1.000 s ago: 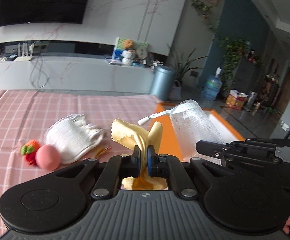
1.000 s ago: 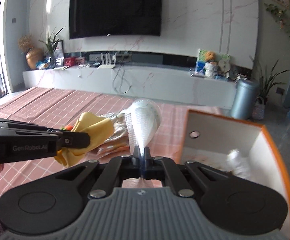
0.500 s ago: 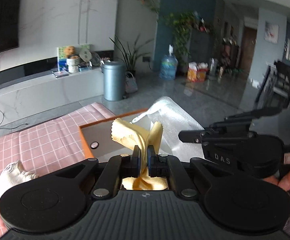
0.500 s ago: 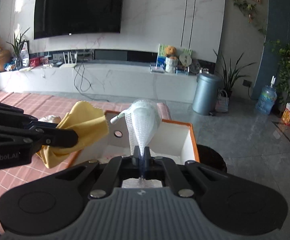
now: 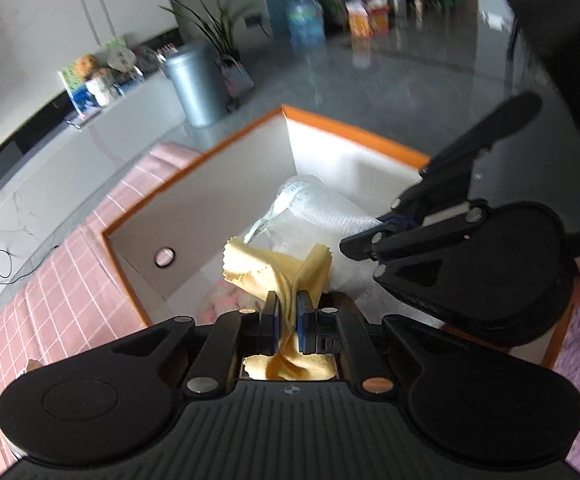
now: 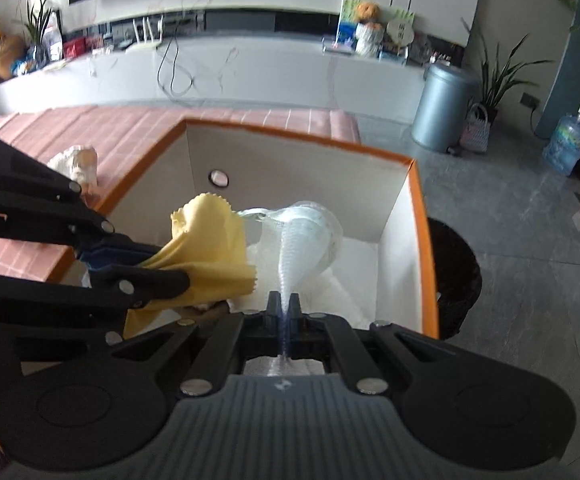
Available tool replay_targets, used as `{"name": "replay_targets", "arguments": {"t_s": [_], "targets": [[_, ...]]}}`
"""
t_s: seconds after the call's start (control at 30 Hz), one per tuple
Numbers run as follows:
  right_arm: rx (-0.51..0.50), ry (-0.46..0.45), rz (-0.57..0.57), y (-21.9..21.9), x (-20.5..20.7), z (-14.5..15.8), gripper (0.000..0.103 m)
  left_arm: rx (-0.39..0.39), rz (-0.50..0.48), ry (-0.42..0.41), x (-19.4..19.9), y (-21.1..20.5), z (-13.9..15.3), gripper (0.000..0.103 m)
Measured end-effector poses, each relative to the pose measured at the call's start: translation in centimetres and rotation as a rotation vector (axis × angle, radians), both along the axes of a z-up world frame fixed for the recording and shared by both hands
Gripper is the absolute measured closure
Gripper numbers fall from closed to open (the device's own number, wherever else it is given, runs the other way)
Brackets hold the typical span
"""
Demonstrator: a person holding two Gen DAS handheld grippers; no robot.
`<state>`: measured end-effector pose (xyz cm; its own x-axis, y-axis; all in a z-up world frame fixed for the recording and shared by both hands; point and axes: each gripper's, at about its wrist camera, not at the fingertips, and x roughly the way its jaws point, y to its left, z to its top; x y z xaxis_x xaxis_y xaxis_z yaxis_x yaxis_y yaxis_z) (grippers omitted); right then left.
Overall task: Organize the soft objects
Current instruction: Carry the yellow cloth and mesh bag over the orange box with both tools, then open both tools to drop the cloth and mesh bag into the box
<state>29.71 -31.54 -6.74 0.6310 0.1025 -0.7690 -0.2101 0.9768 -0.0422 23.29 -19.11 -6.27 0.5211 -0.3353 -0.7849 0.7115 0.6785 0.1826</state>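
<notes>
My left gripper (image 5: pixel 287 304) is shut on a yellow cloth (image 5: pixel 273 268) with pinked edges, held over the open orange-rimmed white box (image 5: pixel 354 136). My right gripper (image 6: pixel 283 304) is shut on a white foam net sleeve (image 6: pixel 304 236), which fans out above the same box (image 6: pixel 422 236). The two grippers hang side by side; the left gripper (image 6: pixel 157 270) and its yellow cloth (image 6: pixel 209 252) show at the left of the right wrist view. The right gripper (image 5: pixel 354 246) pinches the net sleeve (image 5: pixel 318 216) at the right of the left wrist view. White soft material lies on the box floor.
The box stands at the end of a table with a pink checked cloth (image 5: pixel 49 292). A white bundle (image 6: pixel 75 162) lies on that cloth left of the box. A dark round bin (image 6: pixel 456 276) stands on the grey floor just right of the box, a metal bin (image 6: pixel 440 106) farther off.
Both grippers have swung from over the pink table to above the open box and tilted downward, each still pinching its item. The gloves and the toy fruit have left the left wrist view.
</notes>
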Motion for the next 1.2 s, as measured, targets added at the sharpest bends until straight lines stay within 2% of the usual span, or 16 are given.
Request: {"name": "replay_targets", "arguments": {"t_s": [0.13,0.27,0.3,0.43,0.47,0.5,0.53,0.57,0.63,0.83,0.9,1.03,1.13,1.2], "targets": [[-0.007,0.083,-0.001,0.2,0.9,-1.6,0.103,0.031,-0.013,0.055,0.8,-0.2,-1.0,0.089],[-0.01,0.106,0.0,0.2,1.4,-1.7,0.103,0.072,-0.025,0.11,1.3,-0.4,-1.7,0.089],[-0.013,0.112,0.001,0.3,1.4,-1.8,0.1,0.078,-0.021,0.114,1.3,-0.4,-1.8,0.088],[-0.027,0.104,0.004,0.6,1.3,-1.6,0.096,0.069,0.0,0.138,1.5,0.0,-1.9,0.065],[-0.026,0.099,0.005,0.6,1.1,-1.4,0.087,0.066,0.003,0.136,1.5,0.2,-1.7,0.055],[-0.028,0.091,0.004,0.5,0.9,-1.2,0.073,0.062,0.004,0.127,1.3,0.2,-1.5,0.049],[-0.033,0.082,0.003,0.5,0.7,-0.9,0.067,0.059,0.008,0.115,1.1,0.4,-1.3,0.036],[-0.037,0.068,0.003,0.4,0.4,-0.5,0.063,0.054,0.016,0.1,0.9,0.5,-1.0,0.029],[-0.041,0.045,0.012,0.4,-0.2,0.4,0.062,0.038,0.032,0.074,0.3,0.6,-0.2,0.028],[-0.056,-0.027,0.004,0.3,-2.1,3.0,0.04,-0.016,0.031,0.029,-1.7,1.7,2.4,0.018],[-0.046,-0.052,-0.005,0.1,-2.8,3.8,0.027,-0.03,0.033,0.007,-2.1,2.2,3.2,0.017],[-0.005,-0.087,-0.029,-0.3,-4.2,5.1,0.02,-0.09,0.031,-0.037,-3.4,3.4,4.8,0.014],[0.037,-0.121,-0.062,-0.7,-5.3,6.1,0.019,-0.207,0.054,-0.077,-4.6,5.4,5.8,0.014],[0.077,-0.153,-0.08,-0.8,-6.4,6.6,0.015,-0.313,0.076,-0.117,-5.7,7.3,6.3,0.014]]}}
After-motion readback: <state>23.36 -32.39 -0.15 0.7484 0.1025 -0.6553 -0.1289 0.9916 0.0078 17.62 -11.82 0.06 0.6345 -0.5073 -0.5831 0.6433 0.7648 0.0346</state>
